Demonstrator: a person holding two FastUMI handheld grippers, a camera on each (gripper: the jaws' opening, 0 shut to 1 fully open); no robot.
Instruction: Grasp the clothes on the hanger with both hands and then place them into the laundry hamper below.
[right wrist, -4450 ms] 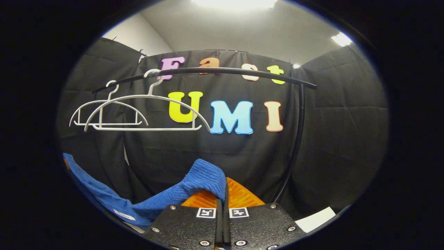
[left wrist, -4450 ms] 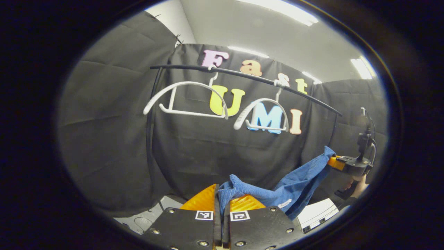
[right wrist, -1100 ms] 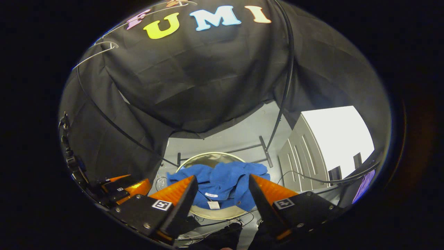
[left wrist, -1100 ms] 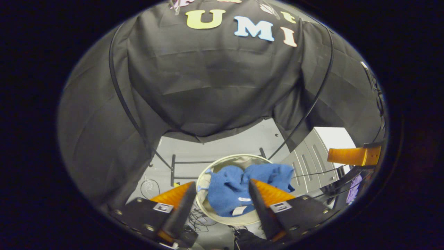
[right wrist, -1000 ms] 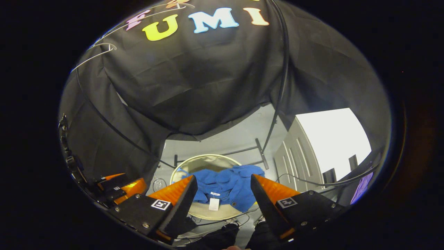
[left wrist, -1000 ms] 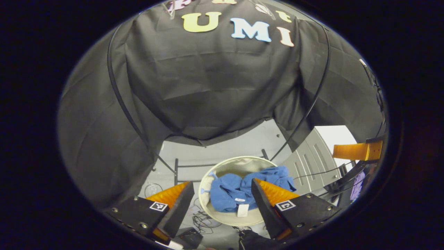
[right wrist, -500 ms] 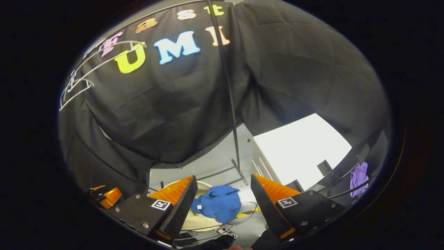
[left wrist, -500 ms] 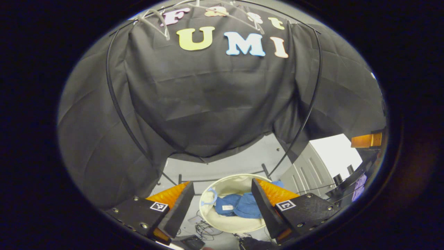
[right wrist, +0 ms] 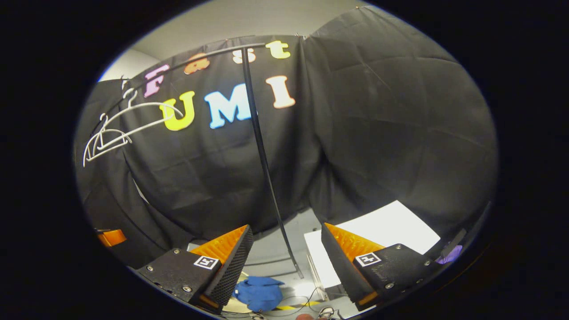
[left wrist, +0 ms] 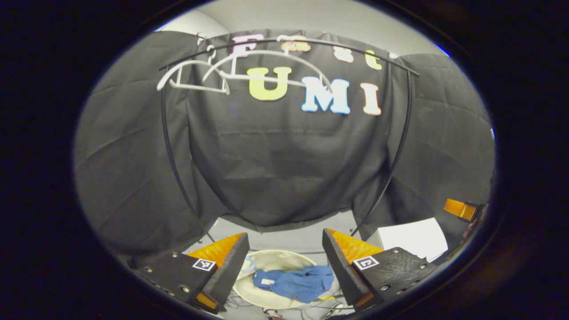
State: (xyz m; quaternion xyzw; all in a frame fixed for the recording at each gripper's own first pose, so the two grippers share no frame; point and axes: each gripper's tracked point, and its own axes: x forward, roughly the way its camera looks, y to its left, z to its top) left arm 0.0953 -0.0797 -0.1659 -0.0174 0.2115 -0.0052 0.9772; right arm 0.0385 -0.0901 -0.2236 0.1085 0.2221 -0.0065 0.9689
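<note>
- Fingers of the left gripper (left wrist: 284,249) stand wide apart at the bottom of the left gripper view, with nothing between them; past the gap, down on the floor, sits the round pale laundry hamper (left wrist: 284,259).
- Blue clothes (left wrist: 295,281) lie crumpled inside the hamper, the heap stretched roughly left to right across it, with a small white tag showing near its left end.
- Right gripper (right wrist: 286,249) in the right gripper view is likewise spread open and empty; below its left finger a part of the blue clothes (right wrist: 258,293) and a sliver of the hamper rim (right wrist: 231,306) show, the rest hidden behind that finger.
- Loose cables (right wrist: 306,302) trail over the grey floor beside the hamper, and a white cabinet (right wrist: 378,235) stands to the right.
- Thin black rack pole (right wrist: 262,164) rises between the camera and the black cloth wall (right wrist: 391,124).
- Farthest up, two bare white hangers (left wrist: 231,73) hang on the black rail (left wrist: 289,42), tilted and overlapping in the left gripper view.
</note>
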